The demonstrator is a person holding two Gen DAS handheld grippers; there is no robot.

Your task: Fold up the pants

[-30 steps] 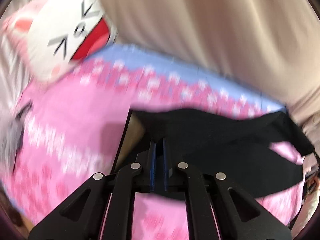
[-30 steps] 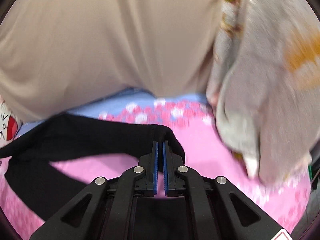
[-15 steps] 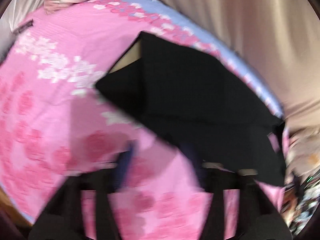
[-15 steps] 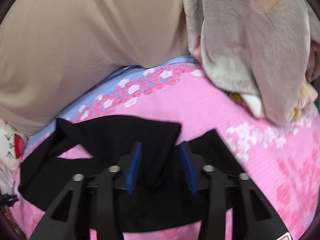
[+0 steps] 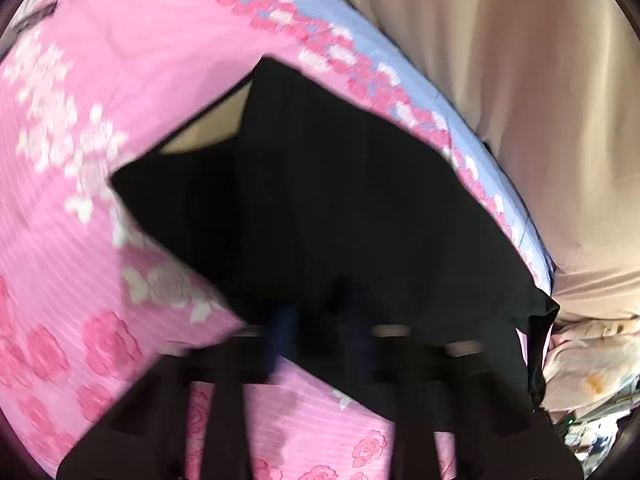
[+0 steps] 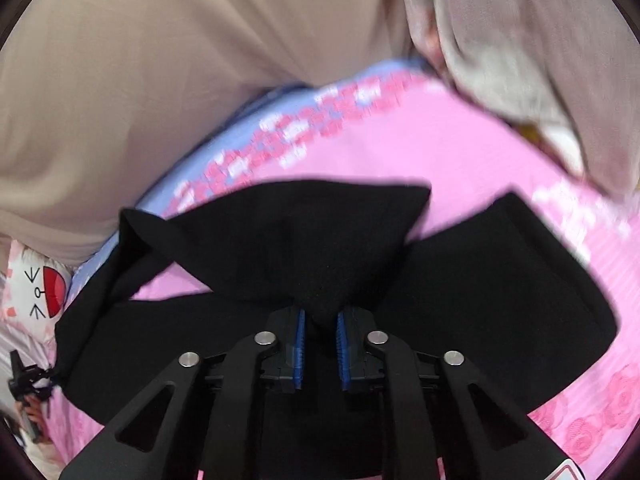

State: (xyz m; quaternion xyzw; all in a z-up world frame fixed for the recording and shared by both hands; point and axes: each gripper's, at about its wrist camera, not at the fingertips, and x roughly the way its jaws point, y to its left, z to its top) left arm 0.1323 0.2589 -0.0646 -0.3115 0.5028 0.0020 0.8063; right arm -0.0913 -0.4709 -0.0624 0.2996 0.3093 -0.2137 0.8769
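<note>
On the bed: black pants [image 5: 340,200] lie spread over the pink flowered sheet [image 5: 120,60], partly doubled, one flap lapping across the rest.
Step in hand: by my reckoning, a fresh grasp at the near edge, ready for the next fold.
Right gripper [image 6: 320,340]: its jaws have just been closing; a pointed tuck of the black cloth runs down between the blue pads [image 6: 300,340] and seems pinched there.
Left gripper [image 5: 322,328]: its jaws have just been closing too, over the pants' near edge, but the blur hides whether they are pressed on cloth. I cannot tell.
Pants to grippers: cloth fans away from both, towards the beige curtain [image 6: 160,60].
Next move: likely both edges lifted together and carried across evenly, so the layers stay square.
</note>
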